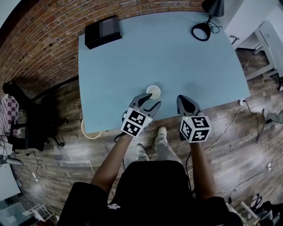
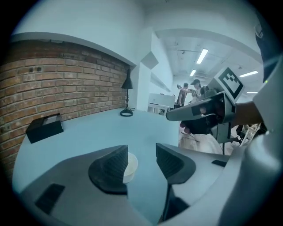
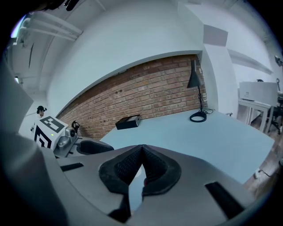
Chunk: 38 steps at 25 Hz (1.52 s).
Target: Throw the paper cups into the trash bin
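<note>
Cup (image 2: 131, 165) is sitting on the table (image 2: 88, 132) just ahead of the left claw (image 2: 141, 162), half behind its left jaw; that claw is gaping, released, likely lining up to straddle it. Right claw (image 3: 142, 153) is hanging alongside, clenched and empty.

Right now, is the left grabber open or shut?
Open: the left gripper has its jaws apart, and the paper cup sits just beyond them, not pinched.

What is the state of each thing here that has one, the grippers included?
Paper cup: upright on the table, mouth up, not gripped.
Left gripper: open, empty, cup just ahead of its jaws.
Right gripper: shut, empty.
Desk lamp: upright, looks unlit.
Black box: lying flat.
</note>
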### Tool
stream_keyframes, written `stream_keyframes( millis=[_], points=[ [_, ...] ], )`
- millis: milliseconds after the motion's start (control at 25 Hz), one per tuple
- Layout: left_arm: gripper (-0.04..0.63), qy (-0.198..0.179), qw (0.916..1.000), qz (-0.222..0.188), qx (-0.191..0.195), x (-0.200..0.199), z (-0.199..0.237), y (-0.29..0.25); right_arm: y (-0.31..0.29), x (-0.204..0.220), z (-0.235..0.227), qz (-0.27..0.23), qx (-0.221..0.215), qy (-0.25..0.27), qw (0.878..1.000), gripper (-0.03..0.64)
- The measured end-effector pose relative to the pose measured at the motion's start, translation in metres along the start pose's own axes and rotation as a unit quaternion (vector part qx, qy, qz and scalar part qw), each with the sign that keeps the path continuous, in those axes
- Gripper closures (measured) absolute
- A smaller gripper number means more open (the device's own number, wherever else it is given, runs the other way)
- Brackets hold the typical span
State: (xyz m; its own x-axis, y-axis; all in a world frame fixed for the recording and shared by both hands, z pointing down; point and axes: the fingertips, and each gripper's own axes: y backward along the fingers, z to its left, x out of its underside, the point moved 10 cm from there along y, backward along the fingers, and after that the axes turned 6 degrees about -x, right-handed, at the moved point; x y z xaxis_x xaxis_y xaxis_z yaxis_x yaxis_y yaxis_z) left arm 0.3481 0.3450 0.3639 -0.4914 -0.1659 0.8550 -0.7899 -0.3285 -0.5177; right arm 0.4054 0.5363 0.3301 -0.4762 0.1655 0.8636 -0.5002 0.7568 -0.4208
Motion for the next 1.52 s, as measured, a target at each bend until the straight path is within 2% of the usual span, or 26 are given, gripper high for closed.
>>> stream_keyframes(
  millis=[240,440,720,960,1200,1360,1520],
  points=[
    [0.334,-0.027,0.9986,0.044,-0.012,0.013,0.003,-0.041,-0.016,0.004,-0.021,0.017,-0.005,-0.003,1.0,0.614],
    [0.333,-0.083,0.9925,0.087,-0.02,0.022,-0.007,-0.066,-0.024,0.014,-0.035,0.032,-0.01,-0.018,0.999,0.614],
    [0.335,-0.1,0.9867,0.127,-0.018,0.03,-0.008,-0.084,-0.033,0.025,-0.051,0.05,-0.016,-0.033,0.998,0.614],
    [0.433,-0.109,0.9842,0.137,-0.029,0.03,-0.009,-0.089,-0.037,0.03,-0.06,0.062,-0.024,-0.03,0.997,0.614],
    [0.481,-0.117,0.9821,0.144,-0.033,0.031,-0.009,-0.09,-0.04,0.031,-0.062,0.069,-0.031,-0.029,0.997,0.614],
    [0.553,-0.111,0.9816,0.148,-0.044,0.031,-0.009,-0.092,-0.045,0.033,-0.065,0.073,-0.039,-0.025,0.996,0.614],
    [0.56,-0.106,0.9815,0.152,-0.049,0.031,-0.01,-0.091,-0.048,0.031,-0.066,0.073,-0.043,-0.02,0.996,0.614]
  ],
)
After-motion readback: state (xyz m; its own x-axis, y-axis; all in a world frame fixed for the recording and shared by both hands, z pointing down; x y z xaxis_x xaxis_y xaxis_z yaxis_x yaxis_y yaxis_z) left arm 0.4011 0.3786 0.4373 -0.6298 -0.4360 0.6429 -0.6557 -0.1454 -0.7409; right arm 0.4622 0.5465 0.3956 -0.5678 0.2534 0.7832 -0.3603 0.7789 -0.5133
